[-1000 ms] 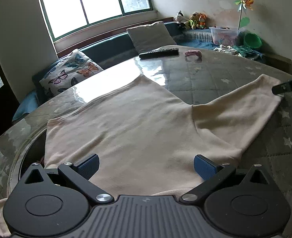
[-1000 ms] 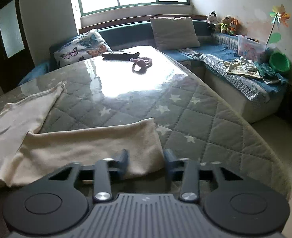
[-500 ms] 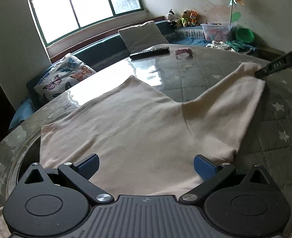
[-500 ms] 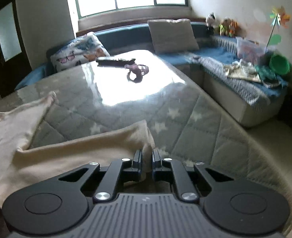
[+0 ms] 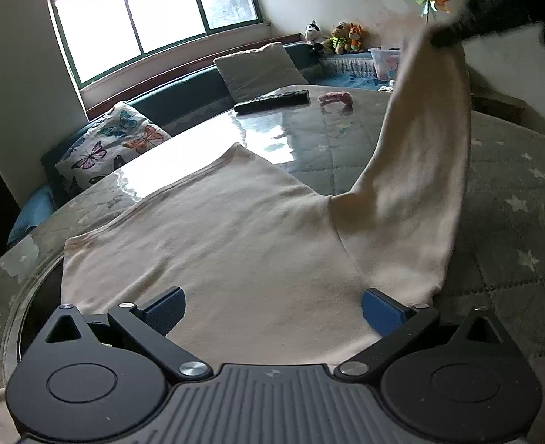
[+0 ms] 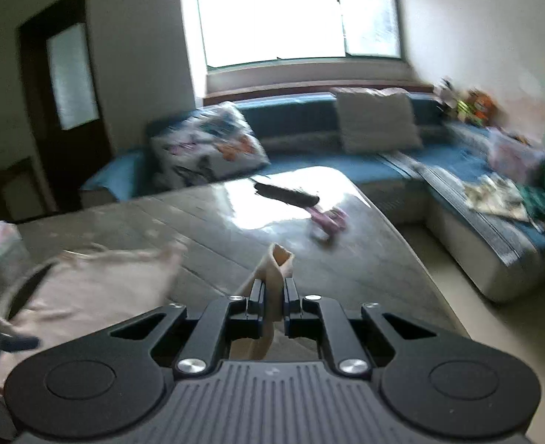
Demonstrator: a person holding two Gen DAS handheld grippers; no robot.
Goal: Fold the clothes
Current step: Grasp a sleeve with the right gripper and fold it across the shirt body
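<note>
A cream long-sleeved top (image 5: 213,236) lies spread on the quilted, glass-covered table (image 5: 512,192). My left gripper (image 5: 272,305) is open, low over the near edge of the top, its blue pads apart on either side of the cloth. My right gripper (image 6: 273,290) is shut on the end of the sleeve (image 6: 278,262) and holds it lifted above the table. In the left wrist view the sleeve (image 5: 424,140) rises to the upper right, where the right gripper's fingers (image 5: 453,33) pinch its end. The body of the top (image 6: 87,285) shows blurred at the right wrist view's left.
A black remote (image 5: 272,100) and a pink toy (image 5: 335,98) lie at the table's far side. A blue sofa (image 6: 401,170) with a butterfly cushion (image 5: 113,144) and a plain cushion (image 5: 261,70) wraps behind the table. Clothes and toys lie on the sofa's right end.
My right gripper closed on the sleeve end and has lifted it up off the table and towards the left. My left gripper stayed open over the top's near edge.
</note>
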